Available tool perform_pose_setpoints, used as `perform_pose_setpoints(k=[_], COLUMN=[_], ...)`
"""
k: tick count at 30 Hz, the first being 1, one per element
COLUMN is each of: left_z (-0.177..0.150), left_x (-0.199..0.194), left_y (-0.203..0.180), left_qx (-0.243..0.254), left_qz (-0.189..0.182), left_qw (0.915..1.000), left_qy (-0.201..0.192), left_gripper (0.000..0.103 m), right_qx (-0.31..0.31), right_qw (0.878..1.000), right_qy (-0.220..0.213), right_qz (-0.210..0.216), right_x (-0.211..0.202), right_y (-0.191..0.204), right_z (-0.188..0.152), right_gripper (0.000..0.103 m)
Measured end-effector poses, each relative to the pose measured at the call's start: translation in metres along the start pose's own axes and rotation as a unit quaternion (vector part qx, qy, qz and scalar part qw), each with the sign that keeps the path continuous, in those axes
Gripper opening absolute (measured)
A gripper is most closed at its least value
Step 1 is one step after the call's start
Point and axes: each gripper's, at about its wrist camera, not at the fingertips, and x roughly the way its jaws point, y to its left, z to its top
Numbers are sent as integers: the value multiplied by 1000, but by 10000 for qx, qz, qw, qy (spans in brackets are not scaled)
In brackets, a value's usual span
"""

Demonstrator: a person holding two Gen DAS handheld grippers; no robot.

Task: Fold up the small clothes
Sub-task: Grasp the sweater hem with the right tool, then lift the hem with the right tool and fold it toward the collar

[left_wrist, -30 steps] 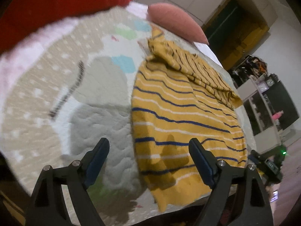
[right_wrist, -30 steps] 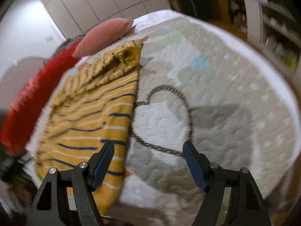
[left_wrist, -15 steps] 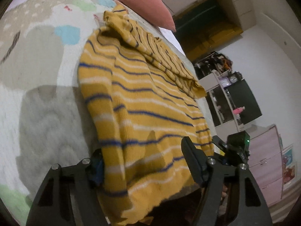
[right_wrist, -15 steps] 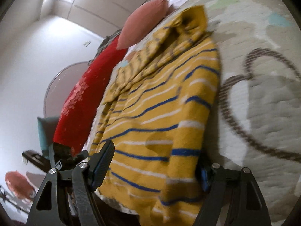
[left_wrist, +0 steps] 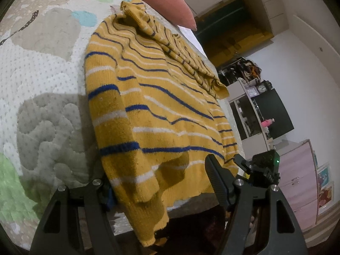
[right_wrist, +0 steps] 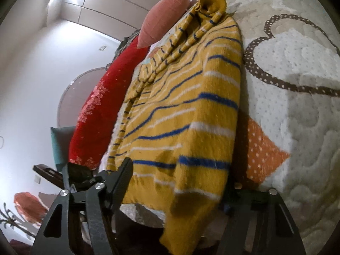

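A yellow knit sweater (left_wrist: 157, 110) with blue and white stripes lies flat on a quilted bedspread (left_wrist: 42, 97), sleeves folded across its far end. Its hem hangs over the near bed edge. My left gripper (left_wrist: 159, 182) is open, its jaws straddling the hem's left corner; the left finger is under the cloth. In the right wrist view the sweater (right_wrist: 191, 110) fills the middle. My right gripper (right_wrist: 176, 184) is open around the hem's right corner, with the right finger hidden behind the cloth.
A pink pillow (left_wrist: 165, 2) lies beyond the sweater's collar. A red blanket (right_wrist: 102, 106) lies along the bed's far side. Shelves and a black cabinet (left_wrist: 265, 110) stand by the wall, with a pink dresser (left_wrist: 301, 180) near them.
Both grippers have moved from the bedspread beside the sweater down to its hem at the bed edge. The jaws now straddle the two hem corners, and the hem cloth is bunched there.
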Motion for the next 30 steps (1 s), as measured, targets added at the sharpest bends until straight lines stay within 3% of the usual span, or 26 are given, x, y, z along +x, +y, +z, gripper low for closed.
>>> perform_pose_setpoints(k=[1,3,4,5,6,9,14,21,26,30], left_z=[0,1,4,6,9,15,2,-34,-25,-16], left_x=[0,1,4,5,4,-3,-25,-65,-59,-62], left_y=[-1,-2,-4,-3,0,7,-10,-9,9,1], left_qx=[-11,-4,55,78,1,-287,-141,-289,-610,-442], left_qz=[56,315,630,879,885,774,873,576,597,601], left_qw=[10000,9995,9980,9960,9959,9964,9960,9979,9963,9972], left_qy=[2,6,50,107,159,174,122,28,57,-56], left_gripper=[70,52,24,9,9,9,8,8,8,8], right_qx=[-20,-35,-23,16,119,348,198,84,338,114], right_qw=[9999,9995,9989,9983,9976,9974,9987,9997,9992,9995], right_qy=[-39,-117,-171,-206,-240,-212,-256,-240,-121,-158], right_qz=[-104,-289,-446,-547,-644,-601,-385,-52,-161,-267], right_x=[0,-1,0,0,-3,-8,-28,-65,-58,-54], right_y=[2,3,2,1,-3,-11,1,13,-1,11], right_z=[-1,-3,-4,-5,-5,0,0,-23,-28,-21], right_gripper=[66,53,46,30,22,14,11,10,10,10])
